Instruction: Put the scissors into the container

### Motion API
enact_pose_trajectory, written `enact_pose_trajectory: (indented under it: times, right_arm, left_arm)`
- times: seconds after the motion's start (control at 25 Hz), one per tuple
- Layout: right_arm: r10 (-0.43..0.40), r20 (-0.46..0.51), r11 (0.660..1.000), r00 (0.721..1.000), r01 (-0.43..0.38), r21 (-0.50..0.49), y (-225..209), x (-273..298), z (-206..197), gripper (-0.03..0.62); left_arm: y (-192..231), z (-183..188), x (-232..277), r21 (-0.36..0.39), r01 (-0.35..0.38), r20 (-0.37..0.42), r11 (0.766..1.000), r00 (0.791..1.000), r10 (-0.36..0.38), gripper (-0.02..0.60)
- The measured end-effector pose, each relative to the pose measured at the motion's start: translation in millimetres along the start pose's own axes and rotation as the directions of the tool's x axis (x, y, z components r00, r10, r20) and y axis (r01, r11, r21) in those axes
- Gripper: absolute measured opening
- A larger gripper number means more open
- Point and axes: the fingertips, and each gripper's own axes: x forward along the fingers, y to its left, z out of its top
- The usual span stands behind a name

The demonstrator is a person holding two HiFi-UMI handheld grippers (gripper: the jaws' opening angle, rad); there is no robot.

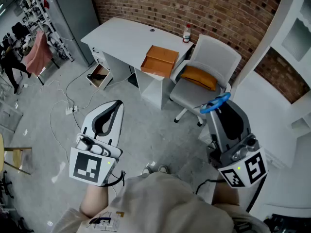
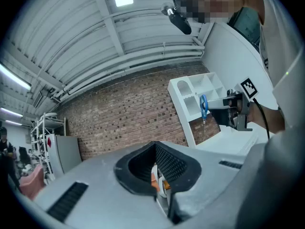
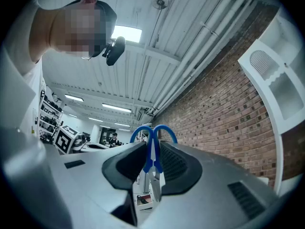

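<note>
Scissors with blue handles [image 1: 215,104] are held in the air over the floor, clamped in my right gripper [image 1: 224,107]. In the right gripper view the blue loops [image 3: 153,133] stick up past the jaws, and the blades [image 3: 155,182] run down between the ribbed pads. My left gripper [image 1: 116,105] is held at the left over the floor, its jaws together with nothing in them; its own view shows the closed tips [image 2: 159,182]. That view also catches the right gripper [image 2: 233,106] with the scissors [image 2: 203,106] hanging from it. I cannot tell which thing is the container.
A white desk [image 1: 121,33] stands ahead by the brick wall, with an orange box [image 1: 159,60] at its front edge and a bottle [image 1: 186,33] behind. A grey office chair [image 1: 204,76] with an orange cushion stands beside it. White shelving [image 1: 291,42] rises at right. Cables lie on the floor.
</note>
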Motion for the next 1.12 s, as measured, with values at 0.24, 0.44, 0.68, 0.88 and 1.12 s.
enact_pose_trajectory:
  times: [0.24,0.44,0.68,0.88,1.12]
  right_arm:
    - [-0.002,0.018,1.0,1.0,0.002,0.007,0,3,-1,0.089]
    - [0.003,0.006,1.0,1.0,-0.003,0.0,-6,5,-3,0.089]
    - [0.018,-0.025,1.0,1.0,-0.018,0.001,-15,2,-14,0.089]
    - [0.016,-0.067,1.0,0.998,-0.018,-0.021,-26,1,-25,0.089]
    - [0.055,-0.062,0.998,0.997,-0.055,-0.005,-29,-7,-28,0.089]
  left_arm:
    - [1,-5,3,-0.01,0.014,0.004,1.0,1.0,-0.014,0.008]
    - [-2,-5,13,-0.014,0.026,0.004,1.0,1.0,-0.026,0.008]
    - [-12,-11,23,-0.021,0.032,-0.003,0.999,0.999,-0.032,0.008]
    - [-20,-13,30,-0.023,0.025,-0.01,0.999,1.0,-0.025,0.008]
    - [-31,-14,32,-0.021,0.014,-0.006,1.0,1.0,-0.014,0.008]
